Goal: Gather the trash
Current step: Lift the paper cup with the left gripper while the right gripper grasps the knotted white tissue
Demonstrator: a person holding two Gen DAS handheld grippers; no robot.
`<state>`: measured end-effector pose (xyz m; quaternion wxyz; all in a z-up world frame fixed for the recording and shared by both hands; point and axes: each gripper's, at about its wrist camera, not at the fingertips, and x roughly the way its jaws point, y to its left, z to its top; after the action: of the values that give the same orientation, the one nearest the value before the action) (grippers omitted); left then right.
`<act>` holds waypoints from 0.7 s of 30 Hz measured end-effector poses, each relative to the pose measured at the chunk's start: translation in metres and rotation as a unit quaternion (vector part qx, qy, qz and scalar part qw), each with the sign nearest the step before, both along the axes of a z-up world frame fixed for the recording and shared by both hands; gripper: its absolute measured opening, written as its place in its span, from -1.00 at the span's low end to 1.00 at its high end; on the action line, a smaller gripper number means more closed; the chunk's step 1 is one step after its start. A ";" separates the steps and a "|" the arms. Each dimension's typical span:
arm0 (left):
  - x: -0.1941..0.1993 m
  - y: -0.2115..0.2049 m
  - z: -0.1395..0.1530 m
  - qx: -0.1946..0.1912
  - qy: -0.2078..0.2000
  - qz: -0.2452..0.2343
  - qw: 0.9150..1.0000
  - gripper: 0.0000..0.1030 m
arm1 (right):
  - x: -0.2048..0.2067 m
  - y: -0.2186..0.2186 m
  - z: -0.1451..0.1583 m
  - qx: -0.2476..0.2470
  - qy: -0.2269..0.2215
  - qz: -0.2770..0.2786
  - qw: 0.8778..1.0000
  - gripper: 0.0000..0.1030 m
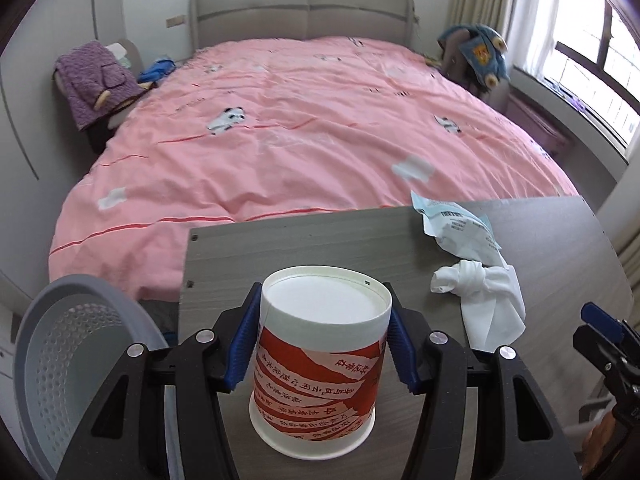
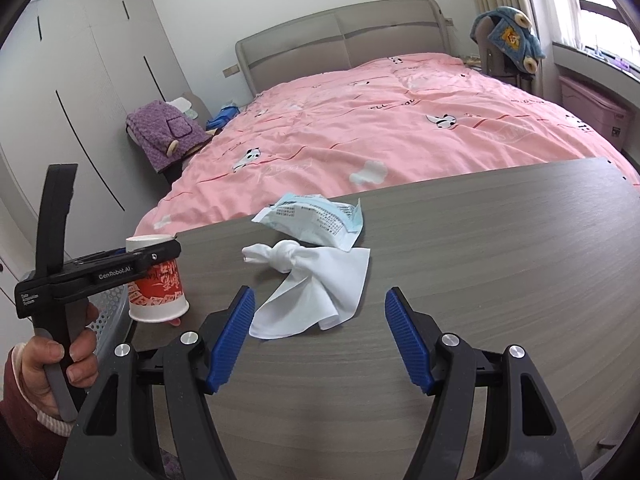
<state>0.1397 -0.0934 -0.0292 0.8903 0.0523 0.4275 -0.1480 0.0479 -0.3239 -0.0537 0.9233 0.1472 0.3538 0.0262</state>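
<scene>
Left claw (image 1: 324,336) clamped on inverted red-and-white paper cup (image 1: 320,360); grey perforated plastic basket (image 1: 72,344) lies just left of cup, below bench (image 1: 320,248) edge. Right claw (image 2: 320,336) apart, empty.

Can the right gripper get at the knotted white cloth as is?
Probably yes. The right gripper is open and empty, the knotted white cloth lies just ahead on the grey wood-grain table, with nothing between.

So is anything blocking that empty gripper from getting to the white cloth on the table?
Nothing visible. The right gripper stands open over bare table, with the knotted white cloth lying just ahead of its fingers.
</scene>
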 end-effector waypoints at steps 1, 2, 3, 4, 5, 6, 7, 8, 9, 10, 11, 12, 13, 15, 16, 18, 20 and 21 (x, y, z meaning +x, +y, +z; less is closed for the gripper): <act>-0.003 0.001 0.001 0.000 -0.006 0.004 1.000 0.08 | 0.001 0.002 -0.001 -0.002 0.000 0.002 1.000 0.29; -0.007 0.004 0.002 -0.001 -0.014 0.010 1.000 0.08 | 0.001 0.004 -0.002 -0.002 0.000 0.004 1.000 0.29; -0.010 0.005 0.003 0.000 -0.019 0.014 1.000 0.08 | 0.003 0.006 -0.003 -0.003 0.000 0.006 1.000 0.29; -0.015 0.008 0.005 0.001 -0.027 0.021 0.999 0.08 | 0.004 0.007 -0.004 -0.005 0.000 0.007 1.000 0.29; -0.019 0.010 0.006 0.001 -0.031 0.024 0.999 0.08 | 0.006 0.010 -0.004 -0.007 -0.001 0.010 1.000 0.29; -0.023 0.013 0.008 -0.001 -0.035 0.029 0.999 0.08 | 0.010 0.012 -0.005 -0.011 0.000 0.012 1.000 0.29; -0.026 0.015 0.009 -0.002 -0.038 0.033 0.999 0.08 | 0.014 0.015 -0.006 -0.015 0.000 0.015 1.000 0.29; -0.028 0.018 0.011 -0.003 -0.040 0.036 0.999 0.08 | 0.017 0.016 -0.007 -0.016 0.001 0.017 1.000 0.29; -0.031 0.020 0.012 -0.004 -0.042 0.039 0.998 0.08 | 0.022 0.018 -0.008 -0.019 0.002 0.020 1.000 0.29; -0.034 0.023 0.014 -0.004 -0.045 0.042 0.998 0.08 | 0.026 0.020 -0.009 -0.022 0.003 0.022 1.000 0.29; -0.035 0.026 0.016 -0.005 -0.047 0.044 0.998 0.08 | 0.032 0.022 -0.010 -0.026 0.006 0.024 0.999 0.29; -0.038 0.028 0.017 -0.006 -0.050 0.047 0.998 0.08 | 0.038 0.024 -0.012 -0.031 0.009 0.025 0.999 0.29; -0.039 0.032 0.020 -0.009 -0.053 0.052 0.997 0.08 | 0.042 0.026 -0.013 -0.035 0.012 0.026 0.999 0.29; -0.040 0.038 0.025 -0.015 -0.058 0.058 0.997 0.08 | 0.054 0.029 -0.017 -0.045 0.019 0.027 0.998 0.29; -0.041 0.039 0.027 -0.017 -0.060 0.060 0.996 0.08 | 0.060 0.031 -0.019 -0.052 0.024 0.026 0.998 0.29; -0.041 0.042 0.032 -0.022 -0.066 0.064 0.996 0.08 | 0.071 0.033 -0.023 -0.060 0.035 0.025 0.997 0.29; -0.041 0.046 0.036 -0.024 -0.070 0.069 0.995 0.08 | 0.080 0.037 -0.027 -0.067 0.044 0.027 0.996 0.29; -0.042 0.048 0.038 -0.026 -0.072 0.071 0.995 0.08 | 0.083 0.038 -0.028 -0.072 0.047 0.028 0.996 0.29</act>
<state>0.0982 -0.0456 0.0086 0.9279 0.0095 0.3613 -0.0912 0.1311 -0.2858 -0.0815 0.9126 0.0720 0.4019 0.0196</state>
